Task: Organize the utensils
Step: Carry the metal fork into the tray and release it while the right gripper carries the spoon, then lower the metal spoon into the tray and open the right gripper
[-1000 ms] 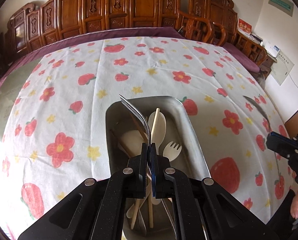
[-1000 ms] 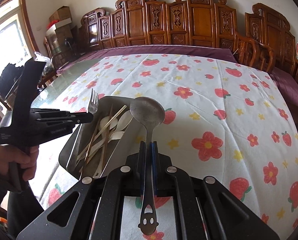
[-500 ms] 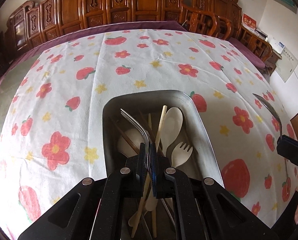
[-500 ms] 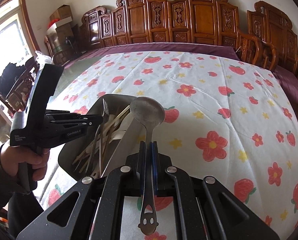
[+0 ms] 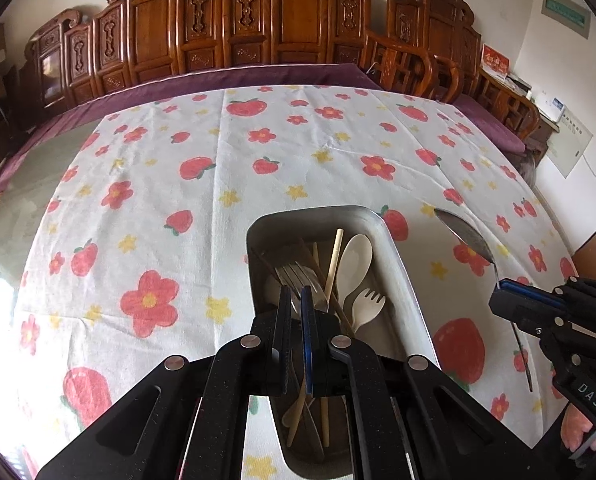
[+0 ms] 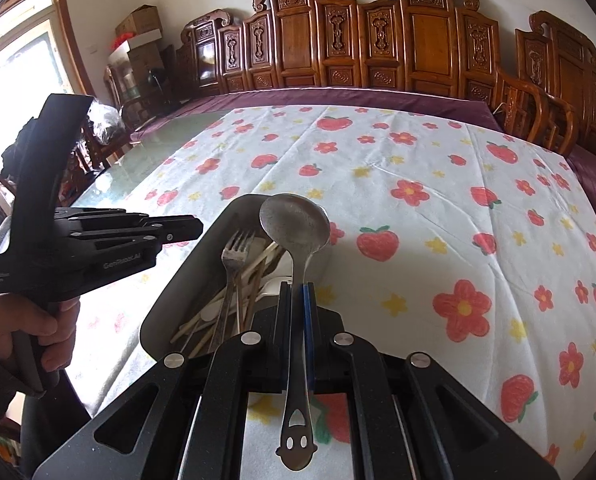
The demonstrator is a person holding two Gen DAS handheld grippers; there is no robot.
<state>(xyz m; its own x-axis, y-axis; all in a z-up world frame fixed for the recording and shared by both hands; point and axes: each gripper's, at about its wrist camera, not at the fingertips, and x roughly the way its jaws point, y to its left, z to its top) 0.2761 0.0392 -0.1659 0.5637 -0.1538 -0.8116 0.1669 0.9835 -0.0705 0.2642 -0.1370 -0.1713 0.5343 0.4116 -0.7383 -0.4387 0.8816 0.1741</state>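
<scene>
Dropping cutlery into the metal tray (image 5: 408,280), one piece per hand; judging the fork step just finished and the spoon step coming next. Lying now among wooden spoons (image 5: 354,258) and chopsticks (image 5: 334,260) in the tray, the steel fork (image 6: 233,256), tines toward the far end, no longer pinched; a second ago standing upright in the left gripper (image 5: 293,300), half a second ago tilting down into the tray. Showing a narrow gap between the left tongs, nothing between them; hovering just above the near part of the tray, slightly left of where it was. Gripping the steel spoon (image 6: 295,224) by the middle of its handle, the right gripper (image 6: 298,296), tongs closed tight on it; bowl hanging over the tray's right rim, smiley-cut handle end pointing back toward the near side; same hold as in both earlier views. Calling next, probably, for swinging the spoon left over the tray opening, lowering it alongside the fork, then parting the tongs; needing the left gripper pulled back left first, to avoid bumping. Covering the table, the strawberry-print cloth (image 6: 458,208), unchanged.
</scene>
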